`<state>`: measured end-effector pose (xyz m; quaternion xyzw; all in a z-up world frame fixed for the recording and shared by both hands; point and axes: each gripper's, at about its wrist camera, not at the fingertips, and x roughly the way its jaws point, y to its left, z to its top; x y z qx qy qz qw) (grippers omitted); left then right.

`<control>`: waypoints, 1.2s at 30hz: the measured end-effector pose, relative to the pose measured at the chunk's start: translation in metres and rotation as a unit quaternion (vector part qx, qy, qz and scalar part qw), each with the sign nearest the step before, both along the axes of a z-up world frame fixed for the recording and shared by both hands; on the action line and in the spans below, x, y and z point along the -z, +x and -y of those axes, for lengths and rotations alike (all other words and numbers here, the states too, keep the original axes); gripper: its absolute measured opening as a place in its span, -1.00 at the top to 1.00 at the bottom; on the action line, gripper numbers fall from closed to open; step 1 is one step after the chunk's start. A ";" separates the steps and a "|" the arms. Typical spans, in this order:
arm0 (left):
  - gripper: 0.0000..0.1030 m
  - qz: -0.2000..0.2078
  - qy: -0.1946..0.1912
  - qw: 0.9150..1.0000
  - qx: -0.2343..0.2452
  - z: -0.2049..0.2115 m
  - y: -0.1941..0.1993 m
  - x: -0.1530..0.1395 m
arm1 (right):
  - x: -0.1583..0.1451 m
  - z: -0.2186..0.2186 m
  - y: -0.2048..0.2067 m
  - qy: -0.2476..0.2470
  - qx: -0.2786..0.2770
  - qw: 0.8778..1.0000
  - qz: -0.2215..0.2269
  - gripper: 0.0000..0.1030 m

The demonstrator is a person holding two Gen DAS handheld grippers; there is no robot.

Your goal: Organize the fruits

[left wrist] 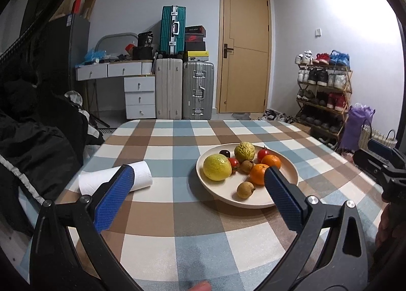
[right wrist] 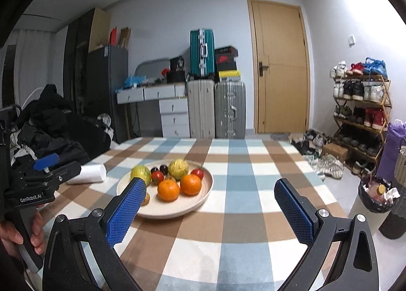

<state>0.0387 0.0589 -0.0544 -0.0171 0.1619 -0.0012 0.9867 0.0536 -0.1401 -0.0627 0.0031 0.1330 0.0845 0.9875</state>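
1. Left gripper (left wrist: 198, 184) hung low over the checked table (left wrist: 162, 220), blue pads (left wrist: 114, 199) spread wide apart, nothing between them. Same deal with the right gripper (right wrist: 210, 204): fingers wide, empty.
2. All the fruit sat on the plate (left wrist: 289, 164), which lay ahead and slightly right of the left tool, ahead and left of the right one. So basically between the two.
3. Looked about equally near to both, hard to call. Small brown fruit (left wrist: 245, 189) at the near rim, closest to the left side; two oranges (right wrist: 168, 190) facing the right side.
4. Nothing long here, everything roundish, so no grasp axis to fuss over. Crowding seemed the real issue: yellow fruit (left wrist: 217, 167), tomatoes and brown ones packed touching or nearly.
5. Paper roll (left wrist: 111, 177) lay on its side, left of the plate, partly covered by a left pad.
6. Hidden bits: right pad covered part of the near orange in the left view; left pad of the right tool clipped the yellow fruit and the near brown one. Dark little fruit (left wrist: 224, 153) at the back too small to identify.
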 end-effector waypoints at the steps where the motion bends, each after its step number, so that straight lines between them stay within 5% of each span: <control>1: -0.98 0.001 0.006 1.000 0.000 0.003 -0.002 -0.002 | 0.001 -0.001 0.001 -0.003 0.000 1.000 -0.001 -1.00; 36: -0.98 0.009 0.006 1.000 0.007 0.004 -0.003 -0.002 | -0.001 -0.008 -0.002 -0.011 -0.013 1.000 0.002 -1.00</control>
